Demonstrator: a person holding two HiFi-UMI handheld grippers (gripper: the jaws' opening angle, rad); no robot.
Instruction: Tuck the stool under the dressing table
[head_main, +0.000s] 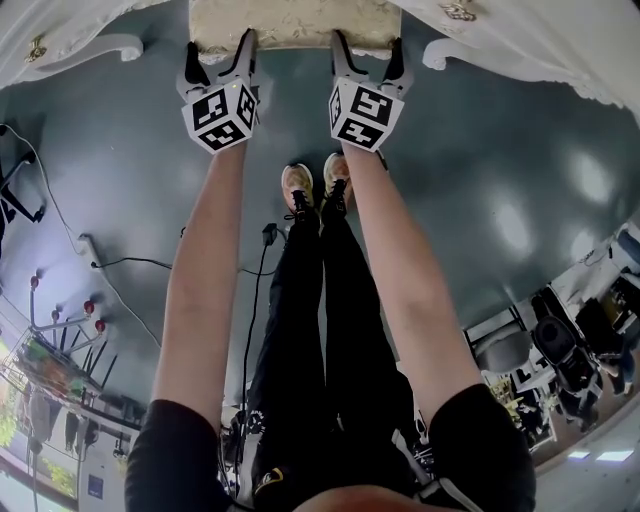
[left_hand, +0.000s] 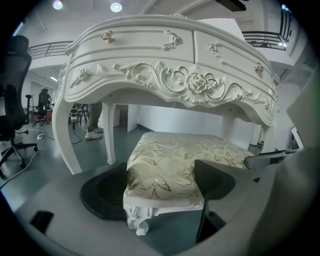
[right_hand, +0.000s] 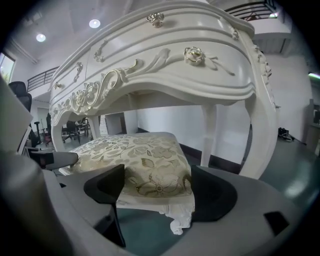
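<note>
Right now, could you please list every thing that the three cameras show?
stool: one, white with gold-flowered cushion, between the table's front legs
dressing table: one, white, carved, over the stool
office chair: one, black, far left
cables: several, black, on the teal floor
left gripper: one, grey, shut on the stool's near left corner
right gripper: one, grey, shut on its near right corner
arms: two, bare, stretched forward
legs: two, black trousers, tan shoes
</note>
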